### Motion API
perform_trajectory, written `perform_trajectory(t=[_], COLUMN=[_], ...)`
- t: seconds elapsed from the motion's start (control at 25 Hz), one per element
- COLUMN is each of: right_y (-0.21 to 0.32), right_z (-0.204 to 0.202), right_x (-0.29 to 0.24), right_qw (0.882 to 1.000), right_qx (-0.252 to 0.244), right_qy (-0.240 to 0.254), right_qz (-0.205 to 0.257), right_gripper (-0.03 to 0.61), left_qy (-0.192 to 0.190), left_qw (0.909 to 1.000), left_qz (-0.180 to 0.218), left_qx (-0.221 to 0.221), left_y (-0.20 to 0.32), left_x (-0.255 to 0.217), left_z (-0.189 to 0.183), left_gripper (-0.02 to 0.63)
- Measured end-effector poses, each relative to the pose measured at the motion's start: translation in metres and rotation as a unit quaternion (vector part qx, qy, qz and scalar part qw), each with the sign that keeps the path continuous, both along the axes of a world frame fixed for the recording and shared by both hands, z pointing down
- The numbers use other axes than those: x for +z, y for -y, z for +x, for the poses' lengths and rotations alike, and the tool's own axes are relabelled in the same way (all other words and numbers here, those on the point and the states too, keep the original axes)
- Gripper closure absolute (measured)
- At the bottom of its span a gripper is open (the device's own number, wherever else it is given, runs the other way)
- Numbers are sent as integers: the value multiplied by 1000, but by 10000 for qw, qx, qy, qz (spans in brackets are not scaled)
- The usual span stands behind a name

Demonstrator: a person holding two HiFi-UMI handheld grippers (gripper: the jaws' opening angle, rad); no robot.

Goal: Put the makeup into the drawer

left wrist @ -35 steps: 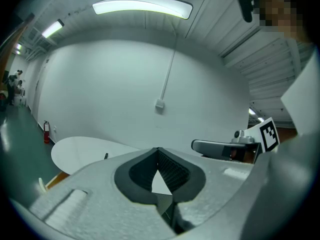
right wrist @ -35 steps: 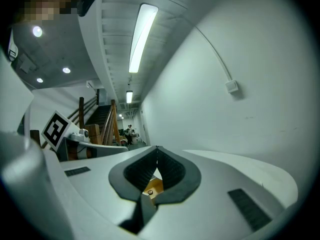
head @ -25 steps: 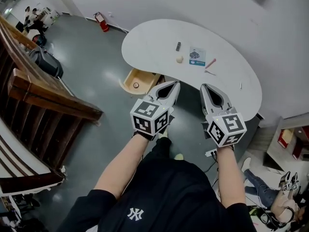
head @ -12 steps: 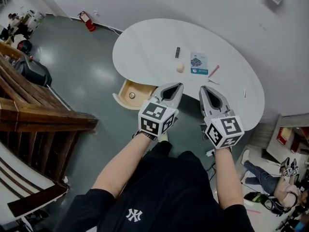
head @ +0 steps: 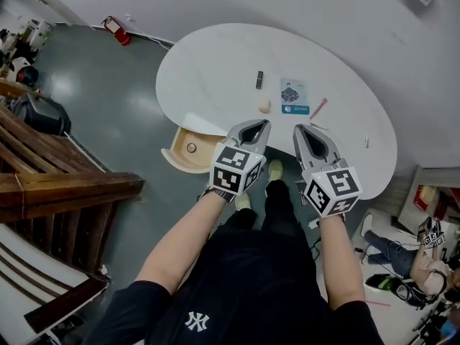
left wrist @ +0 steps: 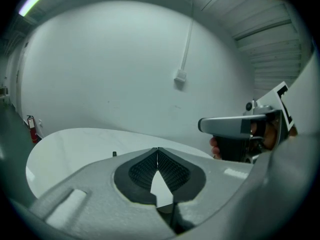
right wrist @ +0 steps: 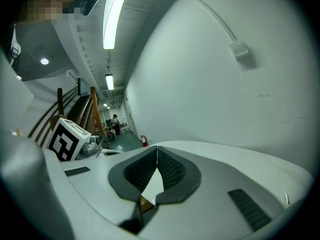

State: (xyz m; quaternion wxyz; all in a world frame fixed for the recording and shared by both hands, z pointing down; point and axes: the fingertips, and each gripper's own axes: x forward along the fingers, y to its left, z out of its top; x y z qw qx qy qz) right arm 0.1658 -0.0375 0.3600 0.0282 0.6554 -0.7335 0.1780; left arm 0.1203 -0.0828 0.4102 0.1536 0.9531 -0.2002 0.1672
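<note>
Here, the left gripper (head: 260,124) and right gripper (head: 301,130) both have their jaws closed on nothing. The makeup lies apart on the table (head: 215,63): a dark tube (head: 259,80), likely light and stiff, best pinched mid-length, and a probably soft beige puff (head: 264,106). The open drawer (head: 173,162) holds one small round item (head: 191,148).

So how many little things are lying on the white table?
6: dark stick farthest, cream ball nearer, blue card beside it, pink pen further right, thin sliver by the near edge, tiny piece far right. More may be hidden.
</note>
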Motion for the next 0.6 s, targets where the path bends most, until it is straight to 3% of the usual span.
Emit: perform_trajectory(t=[0.32,0.6], right_y=[64,100], right_z=[31,69], right_x=[30,85], right_qw=[9982,9936], right_qx=[-549,-894], right_qy=[156,400], right_qz=[-171,-557], right_gripper=[562,561], left_qy=[591,1215], left_qw=[9980,9918], left_qz=[-165,-237], left_qx=[-140,-304], left_y=[46,70], left_x=[47,118], left_z=[33,66], left_gripper=[604,588])
